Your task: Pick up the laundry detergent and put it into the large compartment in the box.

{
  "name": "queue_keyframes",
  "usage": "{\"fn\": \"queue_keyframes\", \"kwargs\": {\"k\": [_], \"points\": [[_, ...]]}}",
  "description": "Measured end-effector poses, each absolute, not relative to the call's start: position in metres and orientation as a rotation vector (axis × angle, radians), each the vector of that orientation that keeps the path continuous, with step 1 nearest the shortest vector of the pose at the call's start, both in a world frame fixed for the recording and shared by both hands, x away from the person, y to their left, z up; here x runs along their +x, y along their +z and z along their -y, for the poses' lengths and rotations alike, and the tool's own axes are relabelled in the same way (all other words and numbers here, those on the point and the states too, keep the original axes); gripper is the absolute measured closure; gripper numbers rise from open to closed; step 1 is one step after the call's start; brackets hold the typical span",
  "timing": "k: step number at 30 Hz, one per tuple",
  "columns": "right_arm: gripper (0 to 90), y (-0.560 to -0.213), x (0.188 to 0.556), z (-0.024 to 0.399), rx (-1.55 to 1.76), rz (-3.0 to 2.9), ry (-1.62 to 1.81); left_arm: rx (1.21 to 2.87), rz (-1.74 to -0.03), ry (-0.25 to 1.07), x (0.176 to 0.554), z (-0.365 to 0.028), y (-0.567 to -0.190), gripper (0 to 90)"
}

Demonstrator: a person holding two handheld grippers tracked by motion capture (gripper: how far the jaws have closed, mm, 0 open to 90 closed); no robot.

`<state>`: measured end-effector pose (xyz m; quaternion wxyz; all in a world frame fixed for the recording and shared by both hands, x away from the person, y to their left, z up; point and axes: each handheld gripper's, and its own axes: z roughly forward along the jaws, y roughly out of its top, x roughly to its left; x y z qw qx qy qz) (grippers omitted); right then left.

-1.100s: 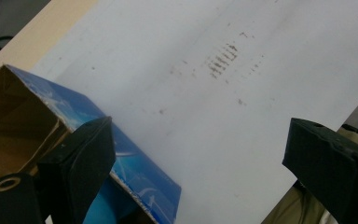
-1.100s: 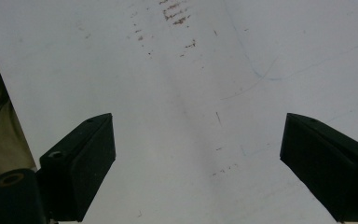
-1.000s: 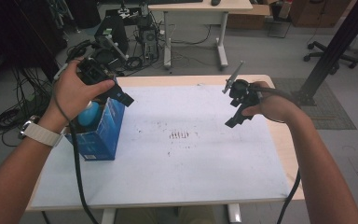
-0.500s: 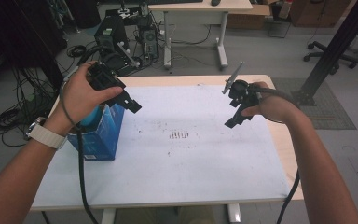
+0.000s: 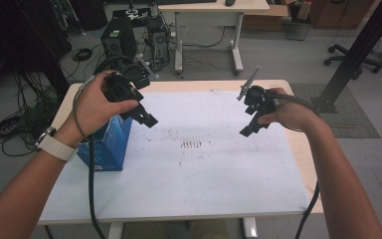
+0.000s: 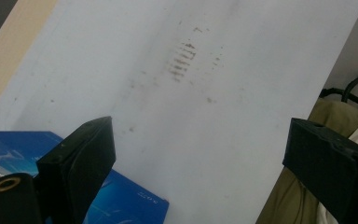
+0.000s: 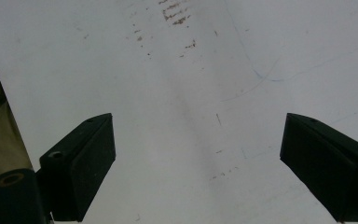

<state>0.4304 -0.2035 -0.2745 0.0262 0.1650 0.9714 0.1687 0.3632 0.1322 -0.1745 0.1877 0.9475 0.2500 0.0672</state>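
Even, soft overhead light; tabletop bright w/ faint shadows. High view dim at upper left, bg slightly soft, some wide-angle stretch at edges. Both gripper views: jaws blurry up close, low contrast, no glare.

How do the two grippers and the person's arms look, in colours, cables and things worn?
Both grippers, left gripper and right gripper, are black with blocky jaws; each trails a black cable. A white watch strap sits on the left wrist. Forearms are unsleeved.

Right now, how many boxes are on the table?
1. A blue box stands at the table's left edge, just below the left gripper; its top also appears in the left gripper view. Nothing looks hidden.
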Motion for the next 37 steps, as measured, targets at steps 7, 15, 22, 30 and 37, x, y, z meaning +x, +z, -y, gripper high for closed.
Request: {"fn": "queue_keyframes", "kwargs": {"k": [7,15,22,30,37], "points": [[10.3,-0.276,0.431,0.203,0.511,-3.002,0.525,2.680,-0.696,0.167,0.362,-0.128,-0.184,9.3],[10.3,-0.277,0.432,0.203,0.510,-3.004,0.525,2.684,-0.692,0.171,0.364,-0.127,-0.187,9.4],[10.3,-0.277,0.431,0.204,0.513,-3.003,0.527,2.679,-0.701,0.173,0.365,-0.127,-0.188,9.3],[10.3,-0.278,0.432,0.203,0.511,-3.004,0.527,2.680,-0.695,0.175,0.365,-0.127,-0.188,9.4],[10.3,-0.278,0.432,0.204,0.510,-3.002,0.535,2.679,-0.698,0.175,0.365,-0.127,-0.188,9.4]]}}
